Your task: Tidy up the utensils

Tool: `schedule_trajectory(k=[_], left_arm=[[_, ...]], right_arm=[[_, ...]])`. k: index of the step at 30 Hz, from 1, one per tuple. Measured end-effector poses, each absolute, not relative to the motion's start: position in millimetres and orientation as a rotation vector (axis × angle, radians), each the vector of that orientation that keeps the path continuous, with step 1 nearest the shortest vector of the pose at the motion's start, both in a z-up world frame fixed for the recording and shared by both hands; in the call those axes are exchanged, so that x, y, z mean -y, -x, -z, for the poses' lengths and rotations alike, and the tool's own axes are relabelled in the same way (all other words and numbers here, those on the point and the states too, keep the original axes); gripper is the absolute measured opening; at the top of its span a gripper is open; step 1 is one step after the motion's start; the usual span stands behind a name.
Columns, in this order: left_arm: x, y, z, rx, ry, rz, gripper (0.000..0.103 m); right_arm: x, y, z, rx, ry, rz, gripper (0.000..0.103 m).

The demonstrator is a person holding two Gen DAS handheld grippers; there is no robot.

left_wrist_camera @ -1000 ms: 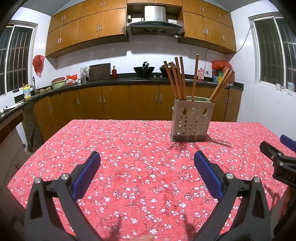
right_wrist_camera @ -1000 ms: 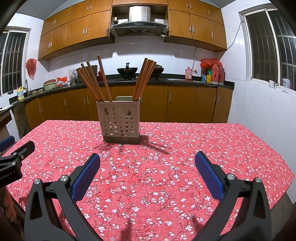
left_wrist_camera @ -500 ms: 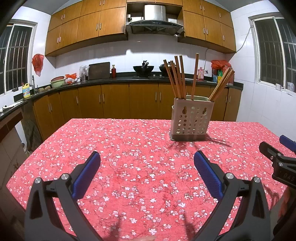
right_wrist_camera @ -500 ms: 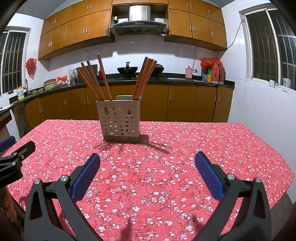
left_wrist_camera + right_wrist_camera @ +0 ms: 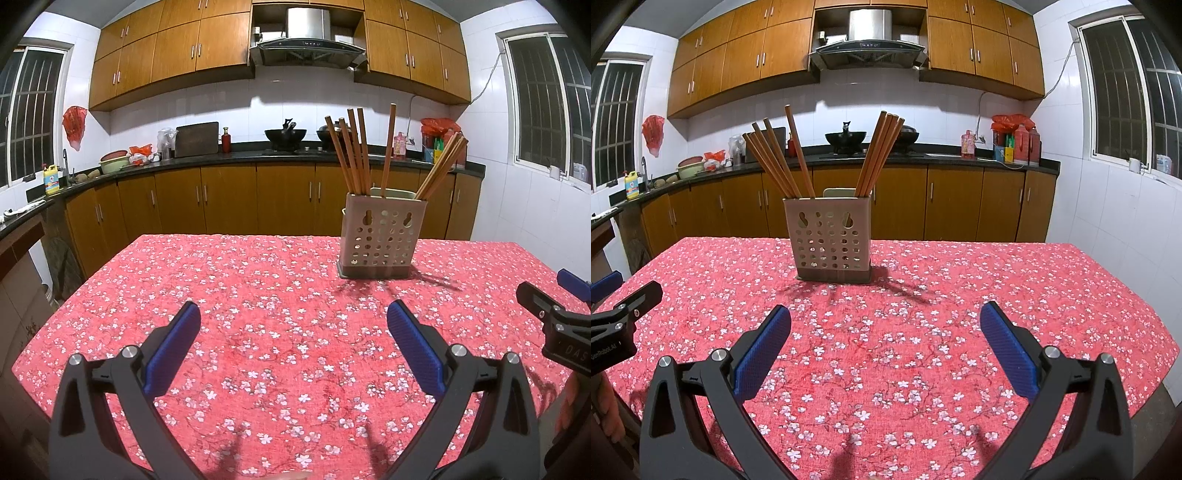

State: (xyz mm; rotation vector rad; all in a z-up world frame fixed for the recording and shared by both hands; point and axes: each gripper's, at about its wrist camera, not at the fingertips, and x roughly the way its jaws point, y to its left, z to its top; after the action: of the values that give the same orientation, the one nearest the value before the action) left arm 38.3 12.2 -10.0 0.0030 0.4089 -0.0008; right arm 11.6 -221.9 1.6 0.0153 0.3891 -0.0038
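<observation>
A: The left hand-held gripper [image 5: 293,321] is hovering over the surface [image 5: 258,332] with its blue pads spread wide, gripping nothing.

B: The right hand-held gripper [image 5: 885,323] is doing the same, jaws apart and empty.

A: The chopsticks [image 5: 775,162] are standing tilted in the perforated holder [image 5: 833,240], fanning into two bunches.

B: The holder is sitting upright on the floral cloth toward the far edge, well apart from both grippers.
</observation>
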Motion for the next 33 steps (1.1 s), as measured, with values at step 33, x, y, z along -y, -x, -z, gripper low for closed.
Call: schedule_trajectory(k=[33], left_arm=[[-11.7, -38.6, 10.5, -0.413, -0.003, 0.001, 0.099]], right_arm=[[223.1, -12.1, 2.0, -0.400, -0.018, 0.001, 0.101]])
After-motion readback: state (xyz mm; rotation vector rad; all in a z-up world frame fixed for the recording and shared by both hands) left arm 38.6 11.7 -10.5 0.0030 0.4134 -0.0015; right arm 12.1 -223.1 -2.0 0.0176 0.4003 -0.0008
